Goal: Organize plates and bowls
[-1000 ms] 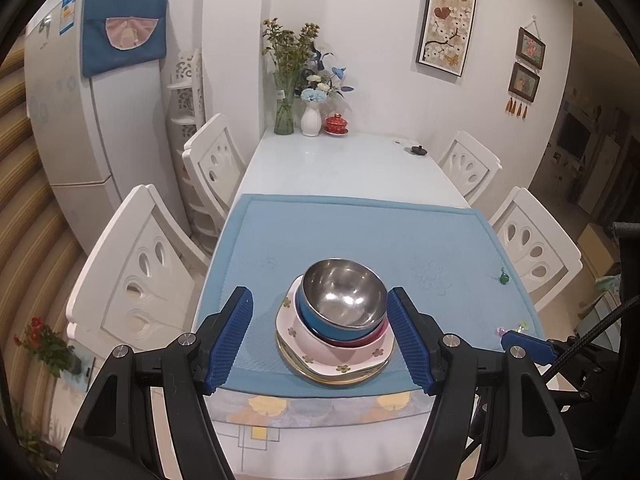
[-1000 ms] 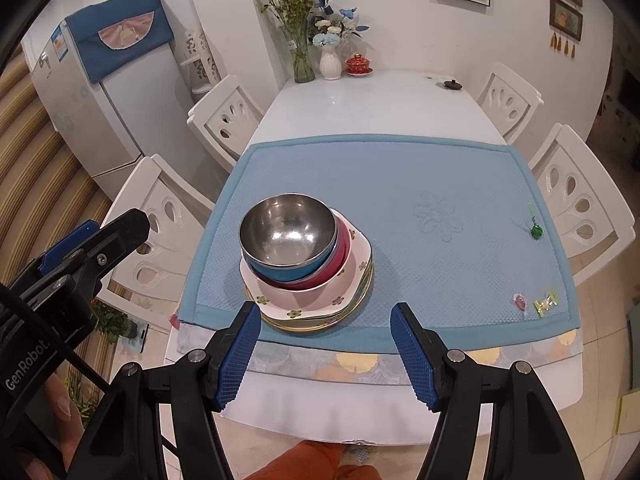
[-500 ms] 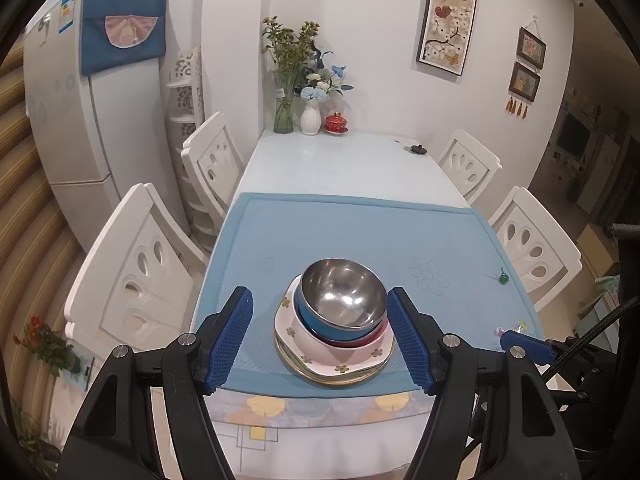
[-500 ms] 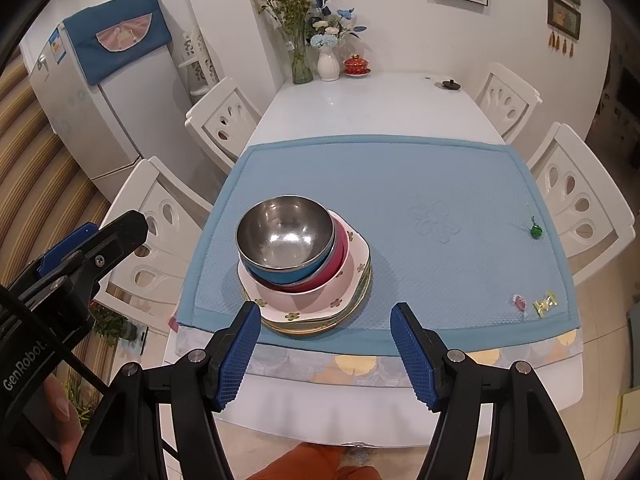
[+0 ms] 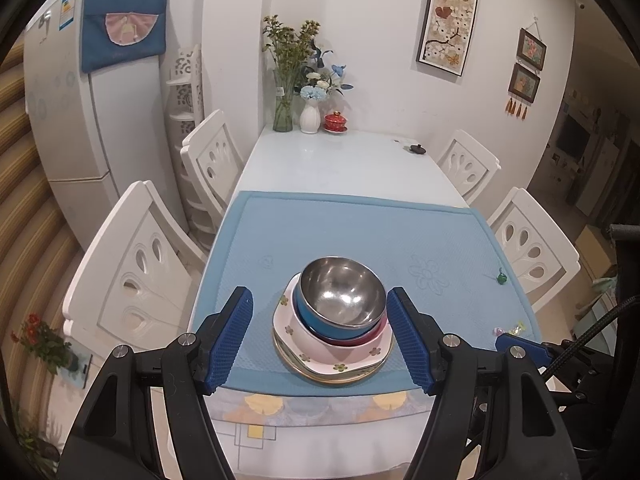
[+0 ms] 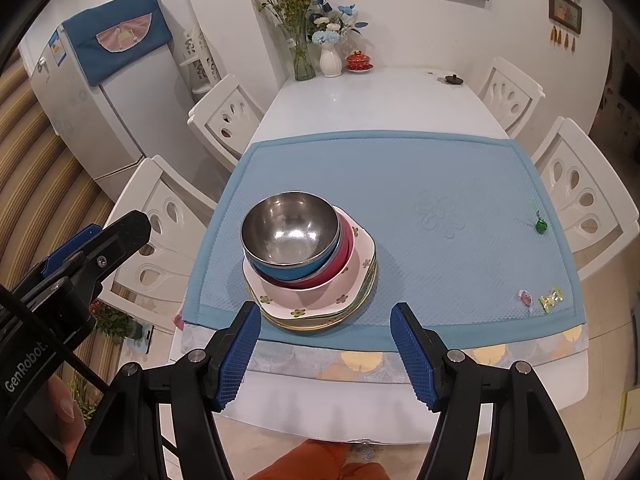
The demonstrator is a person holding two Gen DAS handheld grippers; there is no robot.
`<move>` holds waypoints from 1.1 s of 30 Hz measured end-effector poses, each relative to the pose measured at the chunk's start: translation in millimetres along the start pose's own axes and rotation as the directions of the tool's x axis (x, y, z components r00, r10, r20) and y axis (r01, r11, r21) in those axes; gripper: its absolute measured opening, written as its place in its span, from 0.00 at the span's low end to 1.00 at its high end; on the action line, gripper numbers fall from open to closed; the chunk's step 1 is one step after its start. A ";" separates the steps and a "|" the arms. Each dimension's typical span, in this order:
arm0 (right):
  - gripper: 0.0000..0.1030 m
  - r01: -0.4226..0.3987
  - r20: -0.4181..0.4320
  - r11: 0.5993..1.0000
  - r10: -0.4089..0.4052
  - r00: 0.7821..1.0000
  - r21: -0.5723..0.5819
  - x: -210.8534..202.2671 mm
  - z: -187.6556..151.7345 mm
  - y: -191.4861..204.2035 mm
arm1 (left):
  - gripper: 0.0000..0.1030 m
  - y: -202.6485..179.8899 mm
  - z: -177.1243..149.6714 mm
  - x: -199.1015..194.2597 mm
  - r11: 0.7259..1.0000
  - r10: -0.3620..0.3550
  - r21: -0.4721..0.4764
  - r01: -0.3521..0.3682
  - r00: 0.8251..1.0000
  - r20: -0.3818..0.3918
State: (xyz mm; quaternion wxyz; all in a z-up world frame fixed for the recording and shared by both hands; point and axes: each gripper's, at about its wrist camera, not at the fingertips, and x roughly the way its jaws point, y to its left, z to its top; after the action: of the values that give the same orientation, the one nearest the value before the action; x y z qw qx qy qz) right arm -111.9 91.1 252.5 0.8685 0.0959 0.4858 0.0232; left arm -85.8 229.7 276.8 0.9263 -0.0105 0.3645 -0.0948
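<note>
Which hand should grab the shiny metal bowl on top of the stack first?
Probably the left. The left gripper is open and lined up with the shiny metal bowl right between its blue fingers. The right gripper is open too, but the stack sits off to its left side.

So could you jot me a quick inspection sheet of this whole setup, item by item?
Surface: white dining table with a blue mat over its near half.
Job's things: steel bowl nested in a blue bowl, then a red bowl, on a flowered plate atop more plates.
Clutter: wrapped candies, a green trinket.
Grippers: left gripper and right gripper, both jaws open, holding nothing.
Cables: black cable by the right gripper.
Surroundings: white chairs, fridge, flower vases.
</note>
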 end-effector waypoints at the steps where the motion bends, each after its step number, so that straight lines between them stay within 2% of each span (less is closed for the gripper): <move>1: 0.63 0.000 0.000 1.000 0.000 1.000 0.000 0.0 0.0 -0.1 | 0.66 -0.5 0.4 0.3 1.000 0.000 0.001 0.000 1.000 0.000; 23: 0.63 -0.016 -0.029 1.000 0.016 0.999 0.005 11.9 5.6 4.3 | 0.66 6.5 4.3 11.5 1.000 0.007 -0.011 -0.007 1.000 -0.023; 29: 0.63 -0.017 -0.039 1.000 0.016 0.999 -0.022 16.5 10.4 3.8 | 0.73 7.3 6.0 20.5 1.000 0.016 -0.009 -0.017 0.999 -0.040; 33: 0.63 0.014 -0.059 1.000 -0.015 0.998 -0.017 24.2 16.2 -7.9 | 0.81 10.2 7.2 28.9 1.000 0.014 -0.011 -0.015 0.998 -0.055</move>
State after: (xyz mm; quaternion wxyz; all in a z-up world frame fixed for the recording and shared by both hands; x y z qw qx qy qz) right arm -85.8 84.2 239.0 0.8548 0.0845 0.5116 0.0236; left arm -58.6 234.1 261.7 0.9166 -0.0105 0.3903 -0.0863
